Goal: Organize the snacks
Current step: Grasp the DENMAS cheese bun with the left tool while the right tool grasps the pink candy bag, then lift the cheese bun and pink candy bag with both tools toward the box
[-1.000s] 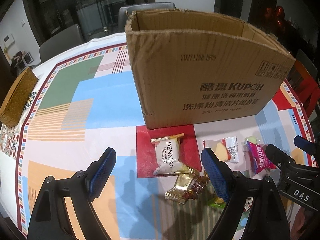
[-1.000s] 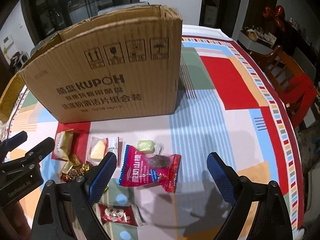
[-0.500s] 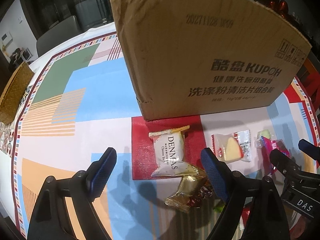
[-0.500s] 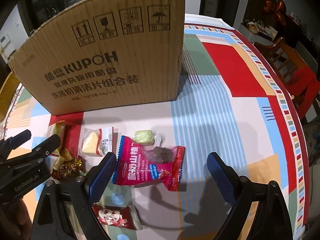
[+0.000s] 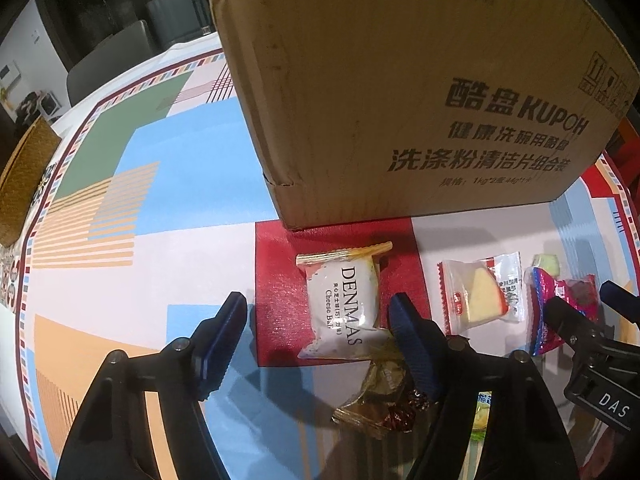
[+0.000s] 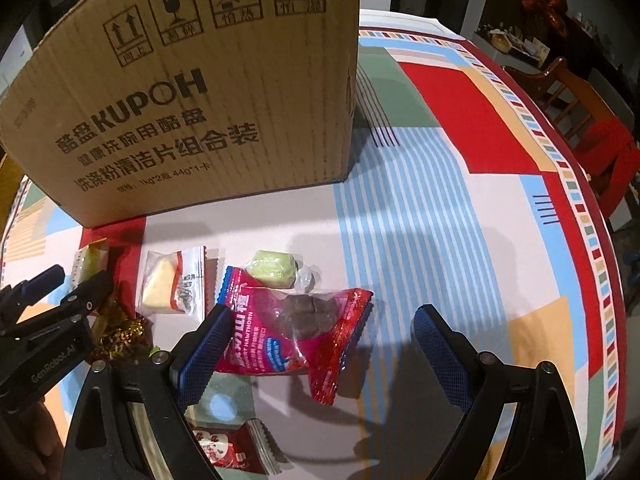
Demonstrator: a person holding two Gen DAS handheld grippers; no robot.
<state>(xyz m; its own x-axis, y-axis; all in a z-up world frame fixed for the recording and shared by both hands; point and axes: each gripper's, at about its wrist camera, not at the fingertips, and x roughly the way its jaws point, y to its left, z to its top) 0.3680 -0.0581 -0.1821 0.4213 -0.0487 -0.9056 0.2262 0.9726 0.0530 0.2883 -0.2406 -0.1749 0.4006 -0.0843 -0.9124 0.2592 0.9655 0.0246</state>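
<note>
Your left gripper (image 5: pixel 316 316), jaws just narrowing yet gripping nothing, is straddling the DENMAS packet (image 5: pixel 346 308), lengthwise between them; right gripper (image 6: pixel 324 332) is gaping empty.

Before you, the cardboard box (image 5: pixel 400 92) stands on the bench (image 5: pixel 168 216); in front of it the snacks lie in a row: cheese ball packet (image 5: pixel 344 304) leftmost, hawthorn packet (image 6: pixel 296 332) rightmost
</note>
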